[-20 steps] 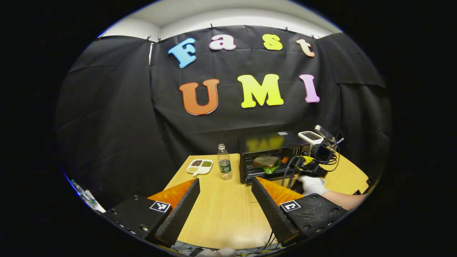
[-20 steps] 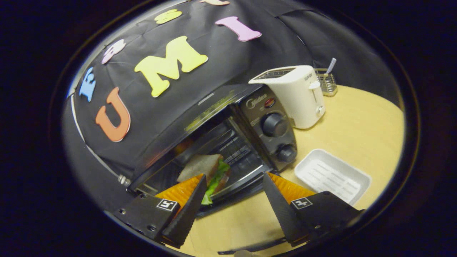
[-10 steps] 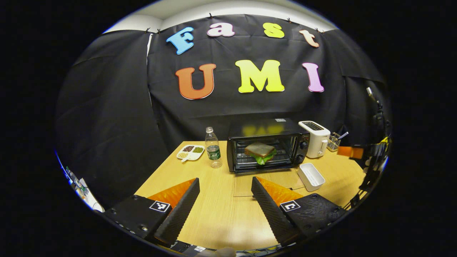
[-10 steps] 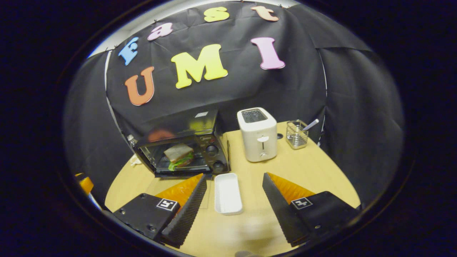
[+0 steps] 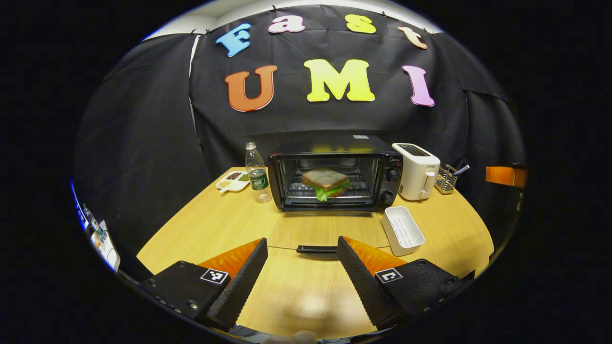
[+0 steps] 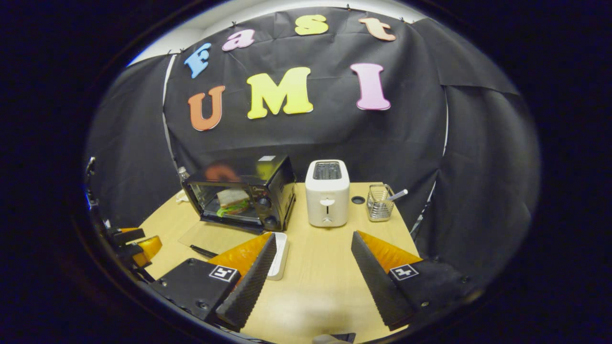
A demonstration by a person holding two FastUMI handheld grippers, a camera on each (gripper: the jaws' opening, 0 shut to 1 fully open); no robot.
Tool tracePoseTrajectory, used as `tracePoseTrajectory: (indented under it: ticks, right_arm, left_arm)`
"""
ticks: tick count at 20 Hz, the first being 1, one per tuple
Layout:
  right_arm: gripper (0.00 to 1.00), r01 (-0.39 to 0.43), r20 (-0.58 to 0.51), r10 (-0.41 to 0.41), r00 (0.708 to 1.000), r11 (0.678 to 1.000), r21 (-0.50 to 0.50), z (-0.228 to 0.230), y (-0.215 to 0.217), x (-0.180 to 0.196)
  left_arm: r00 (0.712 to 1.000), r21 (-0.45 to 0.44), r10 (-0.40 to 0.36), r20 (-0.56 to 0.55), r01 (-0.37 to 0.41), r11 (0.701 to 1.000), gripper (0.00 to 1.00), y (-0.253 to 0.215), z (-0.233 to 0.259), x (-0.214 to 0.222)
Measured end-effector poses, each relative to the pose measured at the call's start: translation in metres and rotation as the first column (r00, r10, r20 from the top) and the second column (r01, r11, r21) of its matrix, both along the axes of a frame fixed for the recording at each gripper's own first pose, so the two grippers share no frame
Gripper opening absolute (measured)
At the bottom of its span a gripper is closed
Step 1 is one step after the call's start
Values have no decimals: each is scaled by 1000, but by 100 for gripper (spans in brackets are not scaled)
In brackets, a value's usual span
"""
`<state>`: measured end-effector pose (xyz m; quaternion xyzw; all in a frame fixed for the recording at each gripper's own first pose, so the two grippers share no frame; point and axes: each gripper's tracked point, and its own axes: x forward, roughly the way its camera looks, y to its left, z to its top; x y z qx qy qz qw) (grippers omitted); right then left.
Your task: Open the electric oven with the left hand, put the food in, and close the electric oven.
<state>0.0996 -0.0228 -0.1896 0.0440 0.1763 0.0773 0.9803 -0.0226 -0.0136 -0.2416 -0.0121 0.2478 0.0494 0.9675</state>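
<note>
The black electric oven (image 5: 334, 143) stands at the back of the table with its glass door (image 5: 330, 229) folded down flat. A sandwich (image 5: 325, 181) with lettuce lies on the rack inside. My left gripper (image 5: 302, 241) is open and holds nothing. The door's dark handle (image 5: 315, 249) lies just beyond its fingertips, in line with the gap. My right gripper (image 6: 314, 235) is open too, drawn back to the right of the oven (image 6: 267, 181). From there I see the sandwich (image 6: 233, 199) and the lowered door (image 6: 210, 234).
A white tray (image 5: 402, 230) lies right of the door, with a white toaster (image 5: 416, 170) and a wire utensil holder (image 5: 447, 177) behind it. A water bottle (image 5: 257, 172) and a sectioned plate (image 5: 233, 180) stand left of the oven.
My right gripper has pulled out of the oven mouth and back to the right, leaving the sandwich inside. My left gripper has swung to face the oven front and come near the door handle.
</note>
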Motion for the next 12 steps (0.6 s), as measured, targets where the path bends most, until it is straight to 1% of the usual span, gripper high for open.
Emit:
tracePoseTrajectory:
  ticks: [1, 2, 4, 6, 7, 8, 12]
  right_arm:
    - [89, 21, -11, -21, 1000, 1000, -3, 0, -4, -3]
    - [100, 24, -13, -24, 1000, 1000, 5, 0, -3, -6]
    - [100, 11, -21, -11, 1000, 1000, -3, 0, 3, -12]
    - [100, 24, -32, -25, 999, 999, -33, -1, -3, -17]
    - [90, 34, -32, -35, 999, 999, -31, 2, -3, -20]
    - [100, 41, -40, -42, 998, 999, -34, 1, -3, -23]
    - [100, 74, -58, -77, 995, 995, -62, -1, -9, -36]
  left_arm:
    - [1000, -8, -10, -19, 10, 1000, 96, -2, -11, 1]
    - [999, -17, -21, -36, 21, 1000, 96, -6, -20, 3]
    - [997, -30, -44, -66, 42, 999, 96, -10, -41, 10]
    - [992, -59, -55, -117, 49, 997, 96, -15, -67, 12]
    - [989, -81, -66, -134, 55, 995, 96, -21, -77, 13]
    - [985, -93, -75, -153, 62, 994, 96, -25, -88, 14]
    - [970, -111, -116, -211, 94, 989, 96, -37, -124, 22]
